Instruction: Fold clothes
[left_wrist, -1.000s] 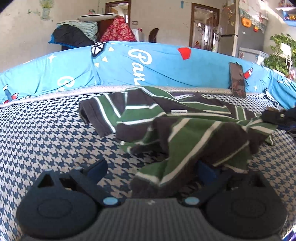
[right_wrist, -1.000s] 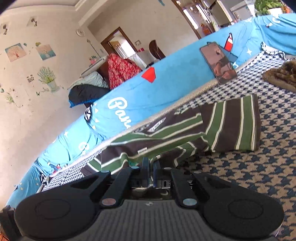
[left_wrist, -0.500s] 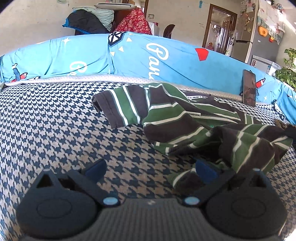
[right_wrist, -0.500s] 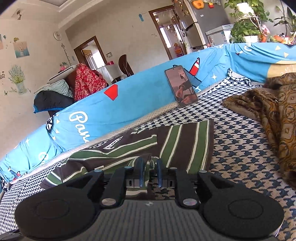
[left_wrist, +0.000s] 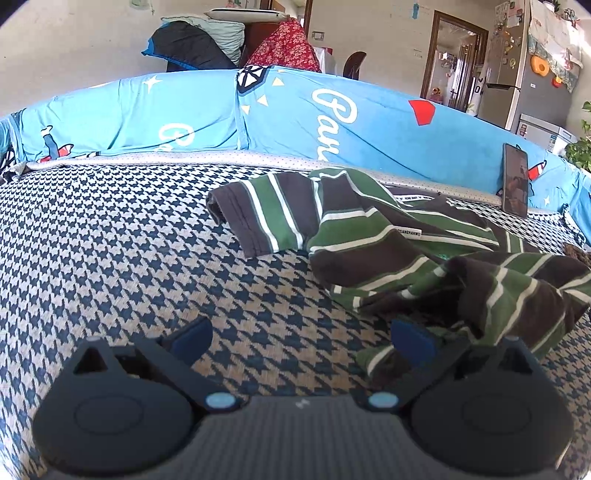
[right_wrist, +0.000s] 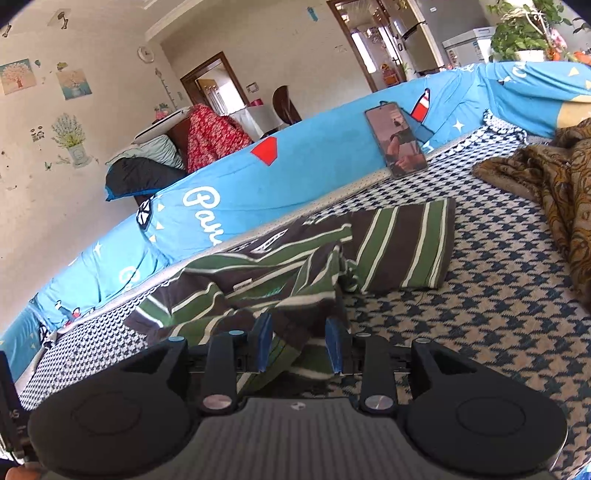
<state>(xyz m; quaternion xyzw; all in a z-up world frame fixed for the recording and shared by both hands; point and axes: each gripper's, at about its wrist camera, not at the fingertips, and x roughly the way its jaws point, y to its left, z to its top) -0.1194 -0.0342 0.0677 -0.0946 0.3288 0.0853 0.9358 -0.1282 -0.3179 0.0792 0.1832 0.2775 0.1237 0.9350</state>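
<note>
A green, brown and white striped shirt (left_wrist: 369, 236) lies crumpled on the houndstooth cover (left_wrist: 110, 240). One sleeve is spread to the left and the hem is bunched at the right. My left gripper (left_wrist: 299, 338) is open wide just above the cover, with nothing between its fingers. The bunched hem lies against the outer side of its right finger (left_wrist: 410, 339). In the right wrist view the shirt (right_wrist: 258, 280) is heaped in front of my right gripper (right_wrist: 298, 341). Its jaws are opening; a fold of the shirt lies loosely between them, and the pads do not press it.
A blue printed bolster (left_wrist: 295, 110) runs along the far edge of the cover. A phone (right_wrist: 399, 142) leans upright against it. A brown patterned cloth (right_wrist: 554, 177) is heaped at the right. Bare houndstooth cover (right_wrist: 480, 332) stretches right of the shirt.
My right gripper's jaws went from shut to apart, and the shirt fold settled onto the cover. The fabric draped in front of my left gripper slid off to the right.
</note>
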